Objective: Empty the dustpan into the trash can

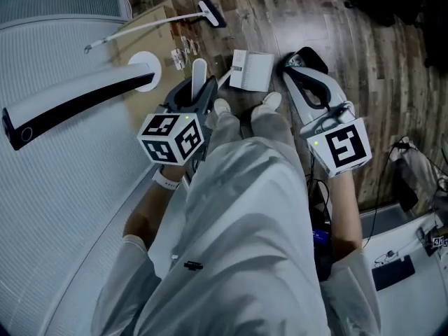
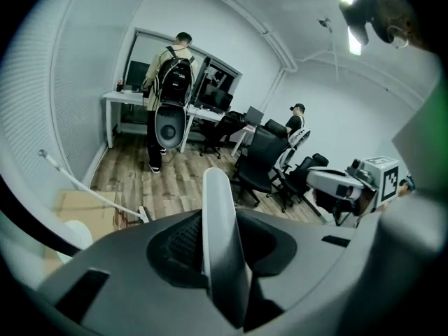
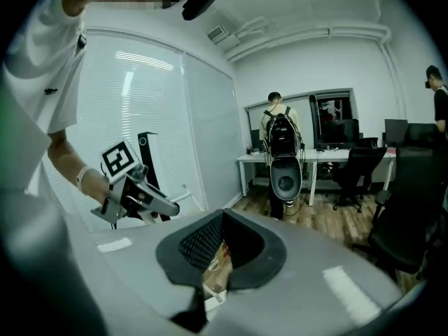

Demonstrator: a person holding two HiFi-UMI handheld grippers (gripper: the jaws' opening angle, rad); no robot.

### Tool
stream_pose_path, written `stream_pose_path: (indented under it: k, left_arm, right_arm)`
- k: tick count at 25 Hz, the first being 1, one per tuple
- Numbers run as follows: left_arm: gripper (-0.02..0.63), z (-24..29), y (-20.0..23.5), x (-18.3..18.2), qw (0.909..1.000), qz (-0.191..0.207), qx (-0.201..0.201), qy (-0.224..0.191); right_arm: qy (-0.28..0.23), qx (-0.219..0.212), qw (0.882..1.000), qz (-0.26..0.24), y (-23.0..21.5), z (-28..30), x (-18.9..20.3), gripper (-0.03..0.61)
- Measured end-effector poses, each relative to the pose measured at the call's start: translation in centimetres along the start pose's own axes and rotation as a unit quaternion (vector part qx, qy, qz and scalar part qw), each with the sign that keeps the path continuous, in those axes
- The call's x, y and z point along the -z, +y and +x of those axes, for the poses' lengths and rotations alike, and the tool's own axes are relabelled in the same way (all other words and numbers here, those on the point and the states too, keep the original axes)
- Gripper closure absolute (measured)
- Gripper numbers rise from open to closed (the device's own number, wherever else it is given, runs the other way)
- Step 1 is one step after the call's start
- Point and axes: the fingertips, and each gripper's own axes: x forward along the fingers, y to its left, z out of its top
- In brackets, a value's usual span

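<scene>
The left gripper [image 1: 198,93] is clamped on a white handle [image 2: 222,236]. In the left gripper view the handle stands upright between the two dark pads, which press on it from either side, and its rounded top rises clear above them. In the head view the handle pokes out just beyond the gripper's nose at centre left. It seems to run down to the dustpan [image 1: 252,70], whose white pan sits on the wooden floor [image 1: 364,54] at upper centre, just ahead of the person's shoes [image 1: 269,102] (the join between handle and pan is hard to make out). The left forearm comes in from the lower left of the head view, and its gripper points up the frame and downward, marker cube facing the camera. The right gripper [image 1: 302,63] is at right of centre, just right of the pan and apart from it. It points toward the upper left, and its forearm rises from the lower right. Its jaws are closed together with nothing between them, and only a sliver of floor shows through the gap in the right gripper view. A broom [image 1: 210,11] lies at the top of the head view, well apart from both grippers.
</scene>
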Motion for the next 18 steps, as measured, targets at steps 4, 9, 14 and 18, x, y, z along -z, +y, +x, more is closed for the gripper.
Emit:
stream_pose_path:
  k: [4,9,14,18]
  left_arm:
    - [0.503,3.6,1.5,2.3,0.9994,-0.032,-0.011,-0.005]
    - [0.508,7.3,2.7,6.0,0.9989,-0.04,-0.015,0.019]
    - [0.508,10.3,4.0,9.0,0.9966,-0.06,-0.019,0.053]
    - [0.508,12.3,5.1,11.4,0.9937,-0.064,-0.027,0.088]
  right_arm:
    - [0.007,0.013,1.0,0.001,-0.6,-0.4,0.7,0.566]
    - [0.012,0.025,1.0,0.01,-0.7,-0.6,1.6,0.566]
    - [-0.017,0.023,0.999,0.024,-0.4,-1.6,1.4,0.566]
    - [-0.012,0.034,0.999,0.029,-0.2,-2.3,2.2,0.566]
